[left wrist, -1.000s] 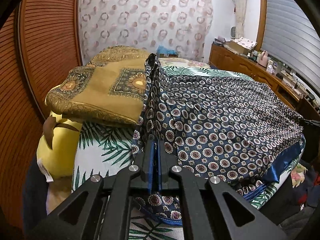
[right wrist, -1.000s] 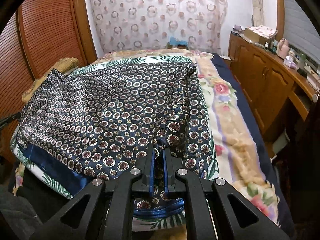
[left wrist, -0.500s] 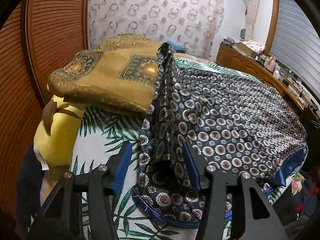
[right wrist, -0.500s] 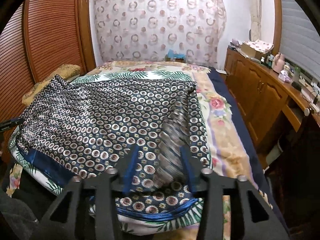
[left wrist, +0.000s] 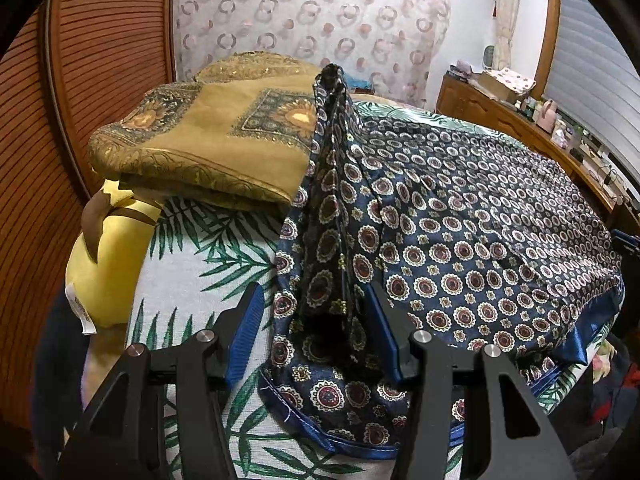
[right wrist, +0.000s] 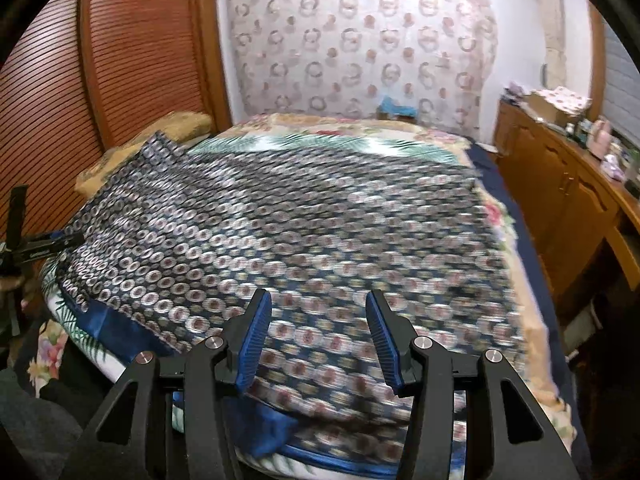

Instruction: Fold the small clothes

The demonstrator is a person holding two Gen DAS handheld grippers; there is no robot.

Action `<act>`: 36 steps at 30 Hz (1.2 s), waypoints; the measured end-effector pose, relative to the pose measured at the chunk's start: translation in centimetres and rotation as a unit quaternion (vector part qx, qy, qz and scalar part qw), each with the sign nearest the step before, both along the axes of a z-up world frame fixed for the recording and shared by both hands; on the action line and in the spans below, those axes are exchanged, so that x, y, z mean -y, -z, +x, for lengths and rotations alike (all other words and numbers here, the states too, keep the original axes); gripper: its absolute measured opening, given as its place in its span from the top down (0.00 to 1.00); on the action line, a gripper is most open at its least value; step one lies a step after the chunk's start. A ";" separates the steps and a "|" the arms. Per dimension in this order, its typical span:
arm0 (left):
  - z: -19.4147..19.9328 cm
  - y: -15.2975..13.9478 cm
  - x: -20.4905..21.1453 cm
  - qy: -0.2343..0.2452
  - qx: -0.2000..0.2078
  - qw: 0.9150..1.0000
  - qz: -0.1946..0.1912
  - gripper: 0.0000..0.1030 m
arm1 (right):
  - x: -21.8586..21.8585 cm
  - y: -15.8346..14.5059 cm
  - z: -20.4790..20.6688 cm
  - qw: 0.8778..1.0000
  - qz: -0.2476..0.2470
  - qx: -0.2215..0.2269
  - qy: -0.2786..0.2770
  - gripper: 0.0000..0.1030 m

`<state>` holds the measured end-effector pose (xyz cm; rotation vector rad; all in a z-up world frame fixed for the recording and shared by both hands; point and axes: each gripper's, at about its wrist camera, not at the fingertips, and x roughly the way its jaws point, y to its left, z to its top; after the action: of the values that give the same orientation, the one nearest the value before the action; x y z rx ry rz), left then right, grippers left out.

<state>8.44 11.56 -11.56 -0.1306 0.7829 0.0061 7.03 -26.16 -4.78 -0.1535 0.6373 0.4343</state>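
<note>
A navy cloth with a round medallion print and a shiny blue hem lies spread over the bed, in the left wrist view (left wrist: pixel 460 216) and blurred in the right wrist view (right wrist: pixel 304 240). My left gripper (left wrist: pixel 316 328) is open, its blue pads on either side of a raised ridge of the cloth's left edge without pinching it. My right gripper (right wrist: pixel 318 332) is open and empty just above the cloth's near right part. The left gripper also shows at the far left of the right wrist view (right wrist: pixel 44 244).
A folded mustard-gold cloth (left wrist: pixel 208 148) sits on a yellow cushion (left wrist: pixel 108 264) left of the navy cloth. The bed (left wrist: pixel 208 264) has a palm-leaf sheet. A wooden slatted door (right wrist: pixel 120 60) stands left, a wooden dresser (right wrist: pixel 568 184) right, a patterned curtain (right wrist: pixel 360 48) behind.
Both grippers were shut on the cloth's near edge a second ago. They opened and let it go. The right gripper has risen and the cloth has settled flat.
</note>
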 end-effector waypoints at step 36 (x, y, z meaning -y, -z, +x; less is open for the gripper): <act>-0.9 -1.2 0.7 0.038 0.031 0.998 -0.043 0.95 | -5.2 6.1 2.8 0.999 -0.037 0.007 -0.026 0.21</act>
<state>7.52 10.86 -10.38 -0.1821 0.7256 -0.1033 9.86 -20.98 -10.83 -0.2440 0.6360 0.4599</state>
